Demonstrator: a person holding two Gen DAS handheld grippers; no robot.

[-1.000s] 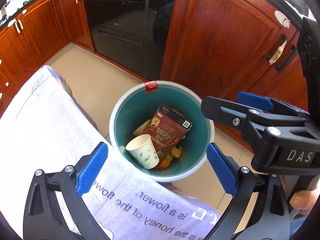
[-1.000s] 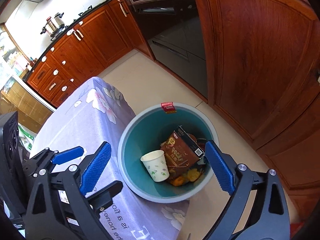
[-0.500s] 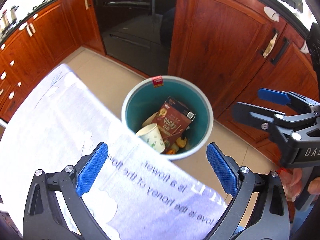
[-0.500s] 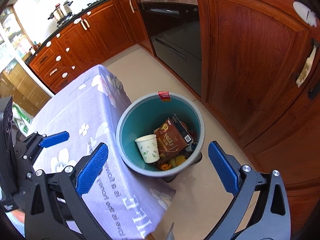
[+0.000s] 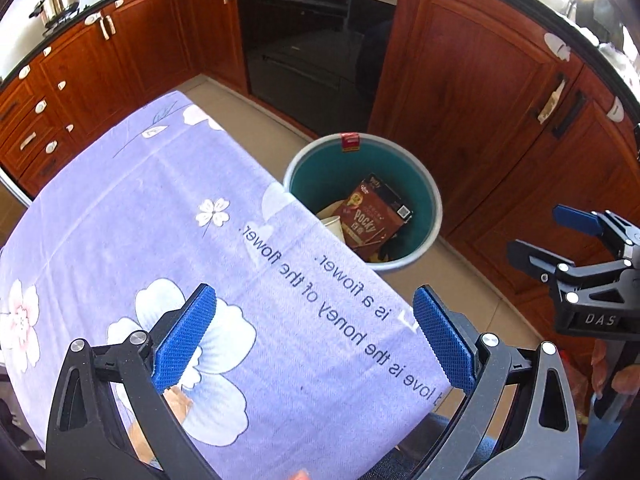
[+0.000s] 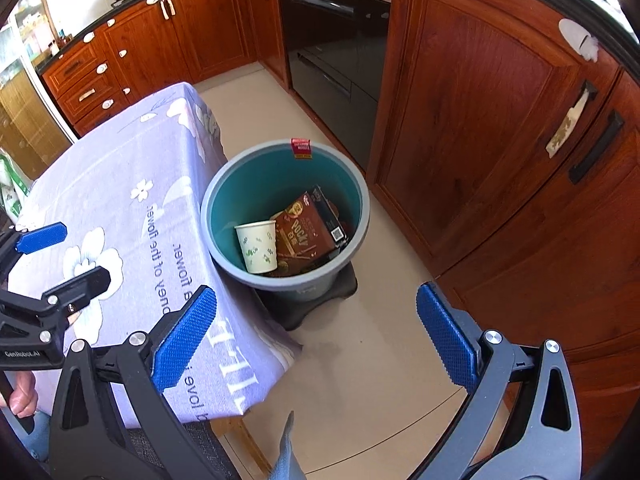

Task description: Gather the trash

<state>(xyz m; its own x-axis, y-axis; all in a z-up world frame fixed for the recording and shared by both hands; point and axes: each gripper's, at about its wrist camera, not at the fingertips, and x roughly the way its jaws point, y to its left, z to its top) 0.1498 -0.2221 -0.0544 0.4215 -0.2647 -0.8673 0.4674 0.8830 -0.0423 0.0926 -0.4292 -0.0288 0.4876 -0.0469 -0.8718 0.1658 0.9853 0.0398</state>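
A round bin [image 5: 434,216] [image 6: 216,200] with a teal inside stands on the floor beside the table. In it lie a brown Pocky box [image 5: 370,216] [image 6: 310,226], a white paper cup [image 6: 258,246] [image 5: 334,224] and some smaller scraps. My left gripper [image 5: 316,338] hangs open over the lilac flowered tablecloth [image 5: 160,220], holding nothing. My right gripper [image 6: 316,338] is open and empty above the floor, short of the bin. Each gripper shows in the other's view: the right gripper [image 5: 560,236] at the right edge, the left gripper [image 6: 60,256] at the left edge.
Red-brown wooden cabinets [image 6: 480,120] and a black built-in oven [image 5: 316,40] line the far side. The bin rests on a dark base [image 6: 320,300]. Beige tiled floor [image 6: 380,360] lies between table and cabinets. A hand [image 6: 20,396] grips the left gripper's handle.
Both grippers have pulled back and up from the bin, which now looks smaller and farther off. More of the tablecloth fills the left wrist view. Both stay open.
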